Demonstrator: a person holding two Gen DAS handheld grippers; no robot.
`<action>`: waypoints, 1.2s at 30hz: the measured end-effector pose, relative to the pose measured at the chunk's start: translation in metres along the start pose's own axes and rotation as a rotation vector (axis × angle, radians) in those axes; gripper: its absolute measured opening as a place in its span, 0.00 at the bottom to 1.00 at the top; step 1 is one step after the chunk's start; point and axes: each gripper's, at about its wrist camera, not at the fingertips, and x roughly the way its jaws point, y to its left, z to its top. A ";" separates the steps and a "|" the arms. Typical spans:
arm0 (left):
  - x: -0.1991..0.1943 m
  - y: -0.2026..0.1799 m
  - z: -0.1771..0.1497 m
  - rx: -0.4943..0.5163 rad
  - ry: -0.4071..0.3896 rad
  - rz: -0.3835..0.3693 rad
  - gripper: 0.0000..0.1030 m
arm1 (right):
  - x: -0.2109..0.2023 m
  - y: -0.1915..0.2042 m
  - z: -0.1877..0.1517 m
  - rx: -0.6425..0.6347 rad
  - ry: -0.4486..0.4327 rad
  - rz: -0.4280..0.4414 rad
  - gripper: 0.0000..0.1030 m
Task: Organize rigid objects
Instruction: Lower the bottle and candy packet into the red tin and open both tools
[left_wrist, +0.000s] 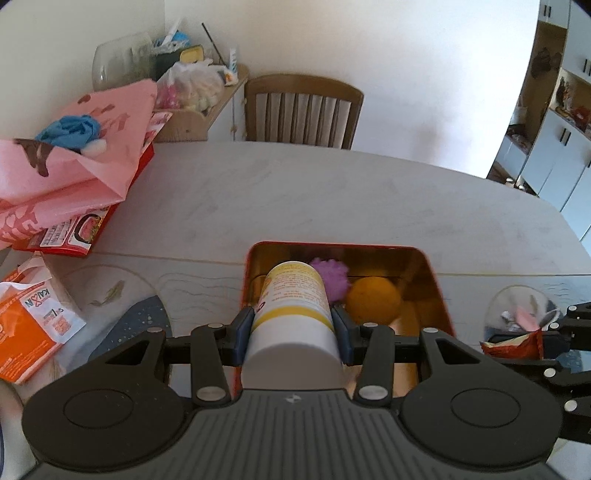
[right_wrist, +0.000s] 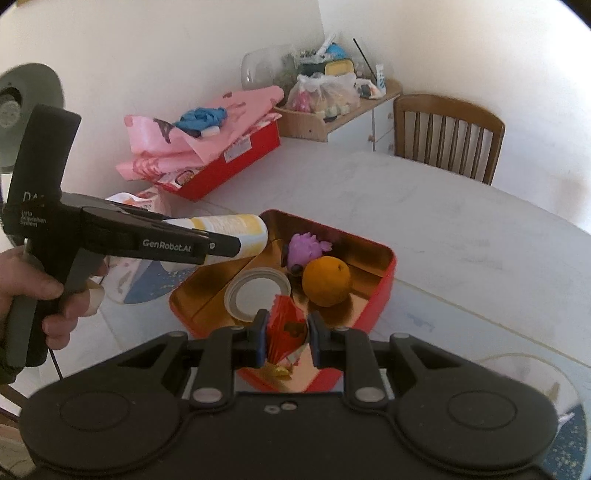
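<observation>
1. The left gripper (left_wrist: 291, 325) is clamped on a white and yellow bottle (left_wrist: 293, 314).
2. The right gripper (right_wrist: 284, 338) pinches a red packet (right_wrist: 286, 328).
3. Just beyond both pairs of fingers sits the red tin (right_wrist: 384, 291), holding an orange (right_wrist: 327, 280), a purple toy (right_wrist: 303, 251) and a white lid (right_wrist: 258, 293).

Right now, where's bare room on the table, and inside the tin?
Free: table between the red tin and chair. Crowded: left edge, pink bags and orange packet. Inside the tin the orange, purple toy and white lid leave only its left compartment bare.
</observation>
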 end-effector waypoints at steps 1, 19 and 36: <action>0.005 0.003 0.001 -0.001 0.005 -0.001 0.43 | 0.007 0.001 0.001 0.000 0.009 -0.008 0.20; 0.043 -0.003 0.003 0.119 0.034 0.013 0.43 | 0.083 0.015 0.004 -0.100 0.107 -0.133 0.22; 0.040 -0.006 -0.013 0.124 0.095 0.009 0.47 | 0.069 0.022 -0.005 -0.067 0.130 -0.075 0.34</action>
